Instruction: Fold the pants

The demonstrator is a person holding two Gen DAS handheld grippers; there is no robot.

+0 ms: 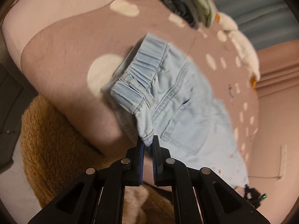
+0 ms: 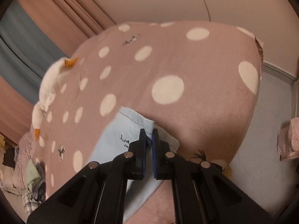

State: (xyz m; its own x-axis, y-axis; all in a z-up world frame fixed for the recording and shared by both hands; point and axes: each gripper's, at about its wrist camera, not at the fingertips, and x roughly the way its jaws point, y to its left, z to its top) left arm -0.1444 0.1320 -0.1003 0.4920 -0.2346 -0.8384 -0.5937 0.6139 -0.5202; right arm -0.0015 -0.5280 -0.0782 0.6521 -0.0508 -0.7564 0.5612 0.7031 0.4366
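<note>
Left claw pinching the waistband corner of the pants; right claw pinching a hem corner at the far end of the same garment. The pants hang partly lifted over a bed covered by a pink spread with cream dots, their middle seemingly resting on it. To carry out the fold well, both corners should probably be kept taut and level, then brought together so that hem meets waistband squarely, with the cloth lowered evenly to avoid a skewed crease. The pants are pale blue denim, small, with an elastic gathered waistband, a belt loop, a stitched back pocket and dark embroidered script near the hem; the waistband corner is drawn into a twisted point at the left claw. A white toy goose and a pile of clothes lie well apart from the pants.
</note>
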